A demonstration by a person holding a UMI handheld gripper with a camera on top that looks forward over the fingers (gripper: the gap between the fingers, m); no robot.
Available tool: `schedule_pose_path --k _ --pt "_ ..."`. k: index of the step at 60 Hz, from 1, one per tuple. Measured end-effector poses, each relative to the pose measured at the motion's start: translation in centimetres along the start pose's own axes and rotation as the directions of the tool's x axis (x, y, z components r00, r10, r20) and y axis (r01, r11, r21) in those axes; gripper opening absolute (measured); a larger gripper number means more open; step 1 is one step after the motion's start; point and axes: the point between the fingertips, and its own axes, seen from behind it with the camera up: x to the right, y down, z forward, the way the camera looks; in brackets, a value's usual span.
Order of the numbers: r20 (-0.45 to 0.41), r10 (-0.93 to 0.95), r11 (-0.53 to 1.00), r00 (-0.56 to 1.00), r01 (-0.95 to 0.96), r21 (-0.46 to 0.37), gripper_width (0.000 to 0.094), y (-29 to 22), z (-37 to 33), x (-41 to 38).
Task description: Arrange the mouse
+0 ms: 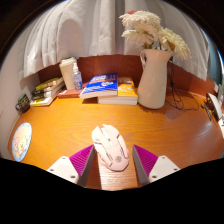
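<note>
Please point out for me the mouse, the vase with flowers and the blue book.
mouse [110, 146]: gripper view, middle of its white top shell, between the open fingers.
vase [153, 80]: gripper view, middle of its body.
blue book [100, 84]: gripper view, its cover.

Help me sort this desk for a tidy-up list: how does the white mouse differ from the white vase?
The mouse lies low and flat on the desk, while the vase stands tall and upright. The mouse sits between the fingers of the gripper, with gaps at either side; the vase stands far beyond them, near the books. The vase holds pale flowers; the mouse carries nothing. Both are whitish and rest on the same wooden desk.
</note>
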Motion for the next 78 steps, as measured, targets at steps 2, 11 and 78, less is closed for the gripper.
schedule_pose_path --k 2,11,78 --pt "0.013 0.006 1.0 1.0 -0.005 -0.004 0.0726 -0.4 0.5 -0.2" --pt "-0.001 0.001 1.0 1.0 -0.001 -0.013 0.0547 -1.7 2.4 0.4" --pt "0.019 0.016 0.963 1.0 -0.021 0.267 0.0387 -21.9 -13.1 -29.0"
